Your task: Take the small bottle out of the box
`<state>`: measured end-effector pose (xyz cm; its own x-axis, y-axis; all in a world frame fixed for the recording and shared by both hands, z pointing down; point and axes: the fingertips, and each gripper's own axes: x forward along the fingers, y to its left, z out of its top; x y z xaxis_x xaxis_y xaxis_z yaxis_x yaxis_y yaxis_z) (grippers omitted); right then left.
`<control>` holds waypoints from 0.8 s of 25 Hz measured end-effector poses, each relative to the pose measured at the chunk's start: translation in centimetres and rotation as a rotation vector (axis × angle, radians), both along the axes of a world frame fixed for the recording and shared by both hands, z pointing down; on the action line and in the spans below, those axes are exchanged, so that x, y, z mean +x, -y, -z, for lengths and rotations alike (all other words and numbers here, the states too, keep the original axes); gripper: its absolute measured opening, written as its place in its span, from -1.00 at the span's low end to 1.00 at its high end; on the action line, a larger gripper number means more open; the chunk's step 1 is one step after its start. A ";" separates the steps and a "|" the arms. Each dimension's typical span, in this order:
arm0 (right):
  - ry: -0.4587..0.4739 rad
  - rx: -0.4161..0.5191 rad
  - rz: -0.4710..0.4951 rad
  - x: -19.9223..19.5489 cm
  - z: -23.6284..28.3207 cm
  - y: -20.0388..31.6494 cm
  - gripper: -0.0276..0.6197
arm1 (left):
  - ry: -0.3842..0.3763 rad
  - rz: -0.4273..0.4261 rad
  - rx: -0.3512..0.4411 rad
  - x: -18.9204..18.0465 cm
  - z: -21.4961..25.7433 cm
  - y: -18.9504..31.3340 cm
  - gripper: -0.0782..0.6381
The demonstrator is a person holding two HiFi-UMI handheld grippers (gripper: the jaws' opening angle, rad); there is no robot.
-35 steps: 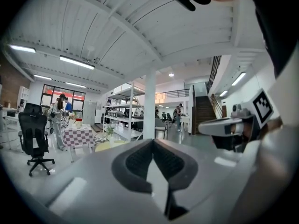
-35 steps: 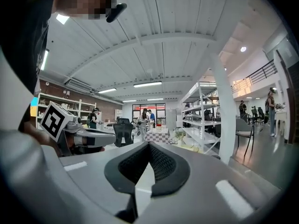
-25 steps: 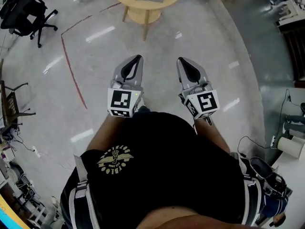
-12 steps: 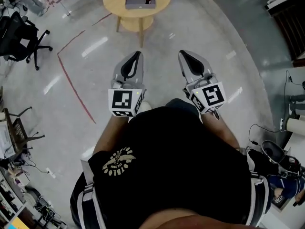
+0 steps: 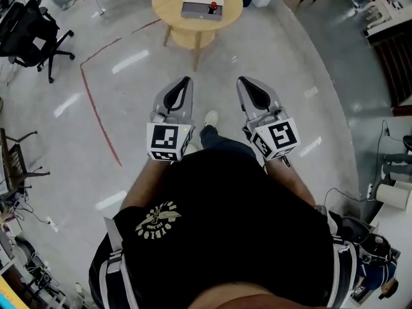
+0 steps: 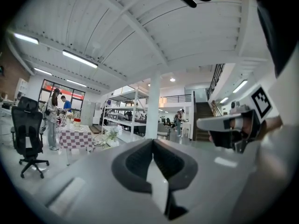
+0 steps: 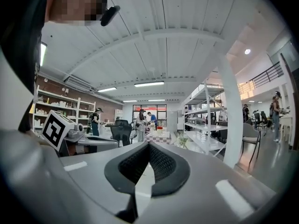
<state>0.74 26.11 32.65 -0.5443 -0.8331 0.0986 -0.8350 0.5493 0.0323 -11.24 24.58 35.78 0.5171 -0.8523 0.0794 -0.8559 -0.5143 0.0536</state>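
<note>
Far ahead on the round wooden tabletop (image 5: 168, 8) sits the grey box (image 5: 196, 8), with the small bottle (image 5: 213, 7) – red-capped – at the box's right end; it is too small to tell how deep in the box it stands. Both grippers hang over the grey floor (image 5: 129, 108), well apart from that table. The left gripper (image 5: 186, 80) has its jaws pressed together on nothing, and the right gripper (image 5: 242, 81) likewise – side by side, pointing forward.

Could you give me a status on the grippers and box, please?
Left hand-held gripper shut, empty; right hand-held gripper shut, empty. Flat grey box with small red-topped item on round wooden table ahead, untouched. Nothing in the way.
</note>
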 end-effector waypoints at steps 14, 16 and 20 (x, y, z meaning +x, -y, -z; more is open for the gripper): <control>0.027 -0.030 0.096 -4.2 -2.0 7.2 -0.90 | 0.042 0.106 -0.076 -4.4 -2.0 4.7 -0.78; 0.027 -0.038 0.094 -3.9 -2.3 8.3 -0.90 | 0.043 0.098 -0.083 -3.8 -2.3 5.8 -0.78; 0.022 -0.036 0.086 -2.7 -2.3 10.8 -0.90 | 0.041 0.085 -0.076 -2.3 -2.0 8.7 -0.78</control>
